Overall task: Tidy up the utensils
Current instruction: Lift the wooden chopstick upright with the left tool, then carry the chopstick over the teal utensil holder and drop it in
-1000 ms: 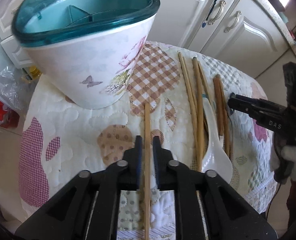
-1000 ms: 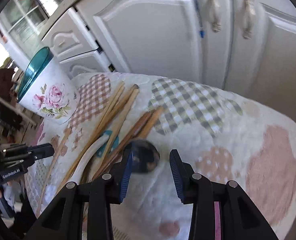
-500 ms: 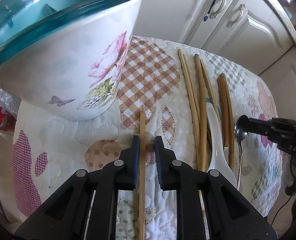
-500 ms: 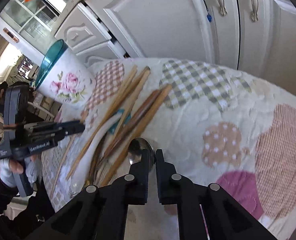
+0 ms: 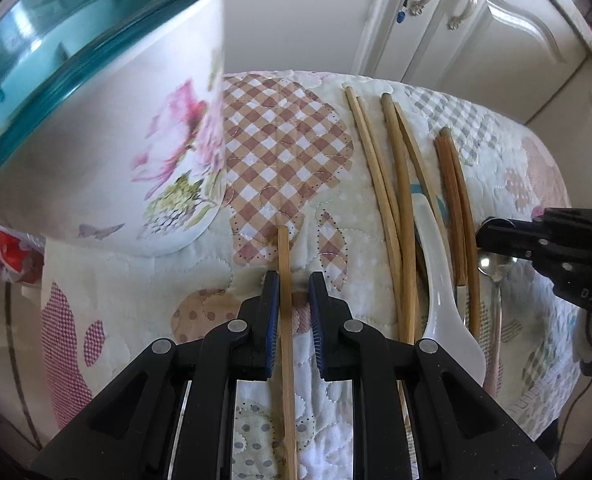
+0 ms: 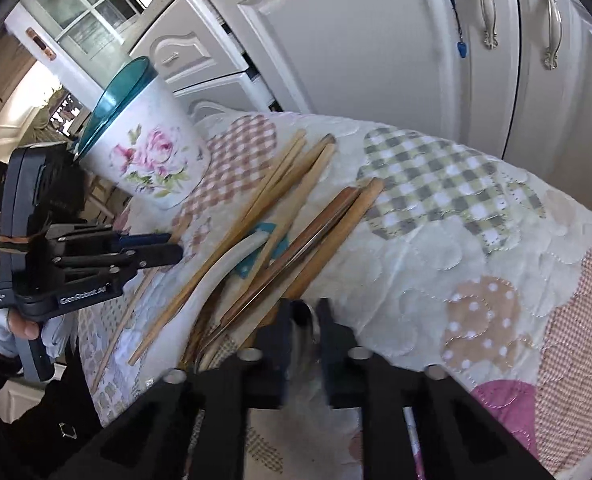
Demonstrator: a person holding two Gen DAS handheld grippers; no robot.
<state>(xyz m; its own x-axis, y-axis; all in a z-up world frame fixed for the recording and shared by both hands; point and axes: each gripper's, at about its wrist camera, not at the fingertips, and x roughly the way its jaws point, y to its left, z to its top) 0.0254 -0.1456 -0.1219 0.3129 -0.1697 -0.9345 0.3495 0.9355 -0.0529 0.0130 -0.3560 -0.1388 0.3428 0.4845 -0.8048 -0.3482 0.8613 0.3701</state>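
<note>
Single pale wooden chopstick (image 5: 285, 312) flanked by left gripper (image 5: 294, 280), jaws slightly apart, beside floral teal-rimmed holder (image 5: 107, 168). Shiny metal spoon (image 5: 496, 270) pinched by right gripper (image 6: 304, 312), further right of holder.

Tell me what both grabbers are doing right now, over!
Left gripper open around single chopstick. Right gripper shut on metal spoon. Floral utensil holder upright, nothing in it visible. Nothing blocking.
</note>
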